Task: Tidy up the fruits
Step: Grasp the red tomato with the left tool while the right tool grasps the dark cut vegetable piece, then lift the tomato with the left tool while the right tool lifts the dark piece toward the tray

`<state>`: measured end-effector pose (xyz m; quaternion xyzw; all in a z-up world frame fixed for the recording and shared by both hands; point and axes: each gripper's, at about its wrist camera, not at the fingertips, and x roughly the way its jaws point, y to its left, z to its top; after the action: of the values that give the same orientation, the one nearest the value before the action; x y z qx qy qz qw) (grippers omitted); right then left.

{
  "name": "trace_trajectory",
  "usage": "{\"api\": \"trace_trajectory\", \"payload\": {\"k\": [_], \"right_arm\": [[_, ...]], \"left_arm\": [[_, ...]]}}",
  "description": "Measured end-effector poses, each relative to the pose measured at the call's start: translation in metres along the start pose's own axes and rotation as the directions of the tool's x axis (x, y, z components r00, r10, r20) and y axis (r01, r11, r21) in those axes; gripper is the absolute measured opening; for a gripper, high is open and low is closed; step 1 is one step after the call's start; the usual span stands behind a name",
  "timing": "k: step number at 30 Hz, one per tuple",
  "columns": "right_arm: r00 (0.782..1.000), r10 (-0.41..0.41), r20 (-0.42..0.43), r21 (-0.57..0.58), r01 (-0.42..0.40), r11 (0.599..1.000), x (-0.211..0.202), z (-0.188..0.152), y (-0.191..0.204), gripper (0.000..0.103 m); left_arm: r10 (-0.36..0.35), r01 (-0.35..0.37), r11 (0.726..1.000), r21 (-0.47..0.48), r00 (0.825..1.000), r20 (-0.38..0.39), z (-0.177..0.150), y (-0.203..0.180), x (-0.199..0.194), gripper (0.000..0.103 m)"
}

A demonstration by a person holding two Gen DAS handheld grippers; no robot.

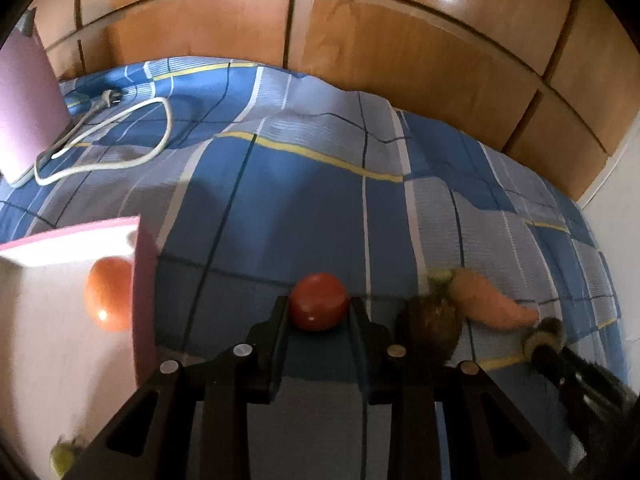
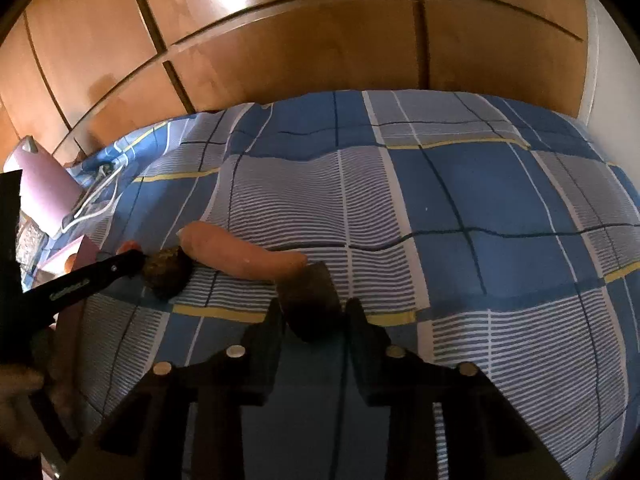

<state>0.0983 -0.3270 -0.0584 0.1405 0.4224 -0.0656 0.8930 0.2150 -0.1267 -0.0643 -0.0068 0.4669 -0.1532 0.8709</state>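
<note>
While both grippers point down at the bed with its blue checked cover, we see each one busy with a separate piece. In the left wrist view our left gripper has its jaws clamped on a red tomato, which sits right between the fingertips, low over the cover. Just to its right lies a dark, rough-skinned fruit (we cannot tell what kind), and past that an orange carrot stretches across the cover, its green stub end toward the dark fruit. At the left edge stands a white box with a pink rim, and inside it rests an orange fruit; a small yellow-green fruit shows blurred at the box's lower corner.

In the right wrist view our right gripper has its jaws closed in on a dark brown piece, which fills the gap between the fingertips; the carrot's end lies just behind it. The left gripper's black finger reaches in from the left beside the rough dark fruit.

Farther back on the bed lie a white cable and a pink-lidded laptop, well apart from the fruit, with wooden wardrobe doors behind.
</note>
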Motion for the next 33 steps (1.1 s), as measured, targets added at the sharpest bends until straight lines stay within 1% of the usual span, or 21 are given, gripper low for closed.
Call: {"api": "trace_trajectory", "payload": {"k": [5,8,11,17,18,27,30,33], "right_arm": [[1.0,0.021,-0.014,-0.006,-0.022,1.0,-0.007,-0.004,0.001,0.029],[0.998,0.061,-0.031,0.012,-0.061,0.998,-0.013,-0.01,-0.002,0.029],[0.996,0.078,-0.032,0.007,-0.078,0.997,-0.021,-0.017,-0.002,0.028],[0.992,0.119,-0.04,0.016,-0.118,0.993,-0.032,-0.024,-0.003,0.026],[0.992,0.119,-0.043,0.013,-0.118,0.993,-0.033,-0.026,-0.003,0.026],[0.991,0.119,-0.055,0.007,-0.119,0.993,-0.028,-0.024,0.0,0.027],[0.991,0.121,-0.056,-0.001,-0.121,0.993,-0.026,-0.023,0.002,0.03],[0.992,0.113,-0.056,-0.012,-0.114,0.993,-0.023,-0.021,0.004,0.033]], "left_arm": [[-0.032,0.032,0.999,-0.014,0.999,-0.013,-0.018,-0.004,-0.016,0.029],[-0.058,0.059,0.998,0.002,0.998,-0.023,-0.036,-0.014,-0.026,0.029],[-0.086,0.086,0.996,0.008,0.996,-0.035,-0.057,-0.022,-0.035,0.029],[-0.106,0.105,0.992,0.072,0.994,0.006,-0.084,-0.041,-0.045,0.029],[-0.104,0.103,0.991,0.082,0.995,0.011,-0.084,-0.042,-0.044,0.029],[-0.101,0.1,0.993,0.066,0.995,0.011,-0.079,-0.042,-0.04,0.031],[-0.114,0.113,0.992,0.052,0.993,0.01,-0.079,-0.039,-0.04,0.031],[-0.119,0.118,0.991,0.057,0.993,0.017,-0.079,-0.039,-0.04,0.031]]}}
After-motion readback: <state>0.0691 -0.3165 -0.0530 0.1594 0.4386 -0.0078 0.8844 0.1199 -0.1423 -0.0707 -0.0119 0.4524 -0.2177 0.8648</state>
